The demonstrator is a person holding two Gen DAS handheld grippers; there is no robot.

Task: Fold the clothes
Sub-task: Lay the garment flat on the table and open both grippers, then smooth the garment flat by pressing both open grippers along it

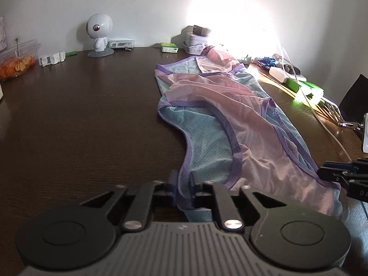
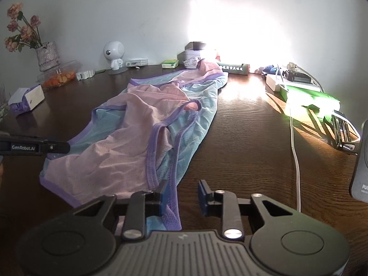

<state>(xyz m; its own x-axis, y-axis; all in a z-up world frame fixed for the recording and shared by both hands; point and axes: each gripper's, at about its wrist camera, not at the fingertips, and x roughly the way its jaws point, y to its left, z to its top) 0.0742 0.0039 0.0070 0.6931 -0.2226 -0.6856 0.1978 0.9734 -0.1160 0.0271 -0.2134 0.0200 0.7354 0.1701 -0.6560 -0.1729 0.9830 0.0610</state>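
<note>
A pink and light-blue mesh tank top with purple trim lies stretched along the dark wooden table, wrinkled and partly folded over itself. It also shows in the right wrist view. My left gripper is shut on the garment's near purple-trimmed edge, which runs between its fingers. My right gripper is open at the garment's near right corner; the cloth lies against its left finger and the gap is empty. The right gripper also shows in the left wrist view. The left gripper shows side-on in the right wrist view.
Along the wall stand a white robot figure, a tin box, a green pack and a vase of flowers. A tissue box sits left. Green items, a white cable and bright glare lie right.
</note>
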